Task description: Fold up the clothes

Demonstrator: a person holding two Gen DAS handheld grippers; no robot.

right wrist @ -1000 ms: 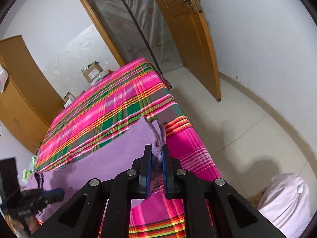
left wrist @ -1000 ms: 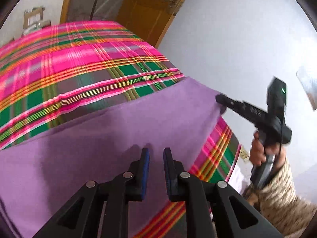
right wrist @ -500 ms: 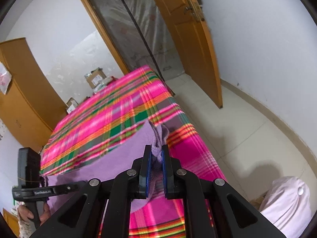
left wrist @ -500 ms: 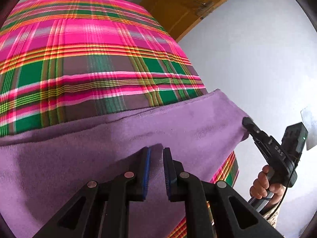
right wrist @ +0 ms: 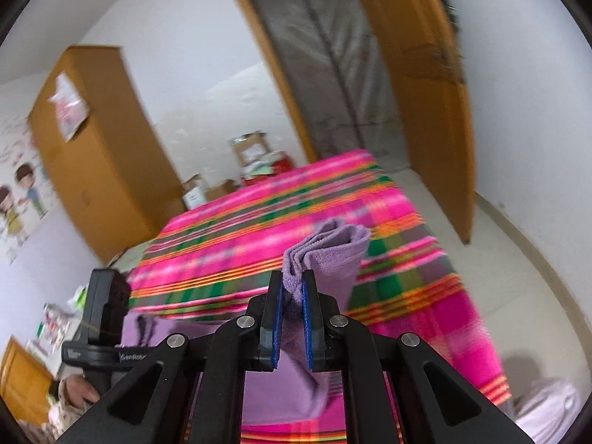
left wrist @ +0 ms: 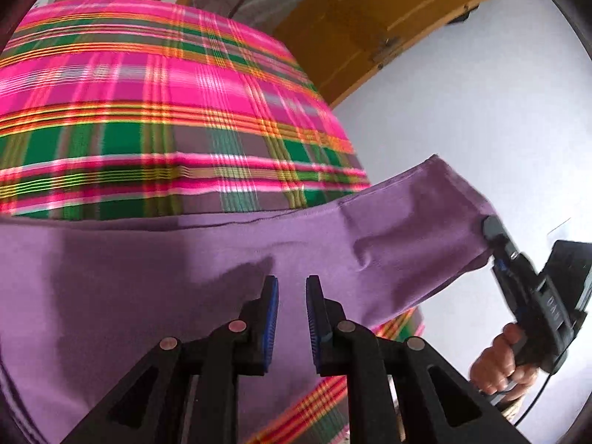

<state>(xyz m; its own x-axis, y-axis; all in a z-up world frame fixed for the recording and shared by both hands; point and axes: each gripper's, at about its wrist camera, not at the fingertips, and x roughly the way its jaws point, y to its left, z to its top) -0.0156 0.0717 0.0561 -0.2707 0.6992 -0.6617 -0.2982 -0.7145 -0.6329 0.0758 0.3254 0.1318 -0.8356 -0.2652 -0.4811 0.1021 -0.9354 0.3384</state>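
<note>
My right gripper [right wrist: 292, 288] pinches the purple cloth [left wrist: 185, 277] corner; my left gripper [left wrist: 292, 296], jaws narrowly parted after opening, hovers with cloth edge at twelve o'clock.

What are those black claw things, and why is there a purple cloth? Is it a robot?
No robot here. A person holds a black pincher tool in each hand, and each tool has a small camera that looks out along its two fingers. So each picture is what one tool sees.

One picture is from the left gripper. Its blue pads stand a little apart, having just opened slightly, over the purple cloth, and they do not seem to be squeezing it. At the side you see the person's hand holding the other tool.

The other picture is from the right gripper. It pinches a bunched corner of the same cloth and lifts it.

Underneath is a bed with a pink and green plaid cover. The person is folding the cloth.
</note>
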